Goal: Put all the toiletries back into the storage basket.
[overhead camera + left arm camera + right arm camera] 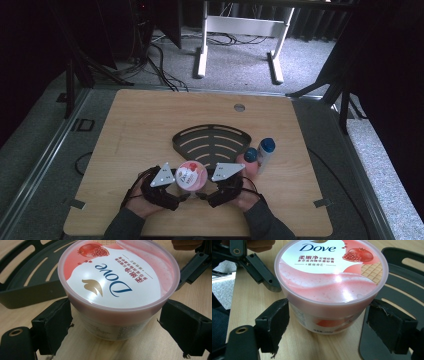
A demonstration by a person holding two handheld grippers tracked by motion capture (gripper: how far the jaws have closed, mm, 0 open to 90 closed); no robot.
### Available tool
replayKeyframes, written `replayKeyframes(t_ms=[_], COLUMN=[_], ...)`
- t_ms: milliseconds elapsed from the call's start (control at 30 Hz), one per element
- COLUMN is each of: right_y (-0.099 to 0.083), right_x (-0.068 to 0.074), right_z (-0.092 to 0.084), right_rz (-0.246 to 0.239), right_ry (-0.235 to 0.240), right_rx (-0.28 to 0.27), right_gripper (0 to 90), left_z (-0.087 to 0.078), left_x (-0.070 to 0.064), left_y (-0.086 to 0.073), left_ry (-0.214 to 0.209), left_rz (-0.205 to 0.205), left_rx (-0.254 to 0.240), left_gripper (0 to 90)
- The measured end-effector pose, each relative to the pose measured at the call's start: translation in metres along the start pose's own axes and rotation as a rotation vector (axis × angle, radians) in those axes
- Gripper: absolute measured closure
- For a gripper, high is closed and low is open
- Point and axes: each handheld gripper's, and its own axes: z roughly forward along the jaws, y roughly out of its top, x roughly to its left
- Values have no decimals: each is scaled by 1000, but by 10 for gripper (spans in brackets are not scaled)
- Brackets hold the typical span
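I have the pink Dove tub point(191, 175) standing upright on the wooden table point(150, 120), just at the near edge of the black slotted tray point(210, 140), and both of my grippers are closed in around it from opposite sides.

On the left gripper point(116, 322), the jaws straddle the tub's body below the lid rim. The jaw at the left of that view sits against the tub wall; the other looks a hair off it, though the lid overhang hides the contact line, so I cannot swear it touches. The jaws stand wide, about the width of the tub.

On the right gripper point(328, 322), it is much the same: the jaws are spread to the tub's width, one on each side under the lid, close against the wall. In that view I also see one jaw of the left gripper beside the tub at upper left.

From the high view, the left gripper point(172, 186) and right gripper point(205, 187) meet at the tub near the table's front edge. To the right of the tub stand a pink bottle with a blue cap point(250, 162) and a white bottle with a blue cap point(265, 152), just beside each other.
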Motion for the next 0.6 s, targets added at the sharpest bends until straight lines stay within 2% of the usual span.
replayKeyframes(t_ms=[233,600], right_y=[6,15], right_x=[-6,-14], right_z=[-3,-4], right_rz=[10,-8], right_ry=[-6,-16], right_rx=[-14,-20], right_gripper=[178,145], left_z=[-2,-3], left_x=[7,15], left_y=[9,20], left_ry=[4,5], left_rz=[23,52], left_rx=[-1,-2], left_gripper=[111,111])
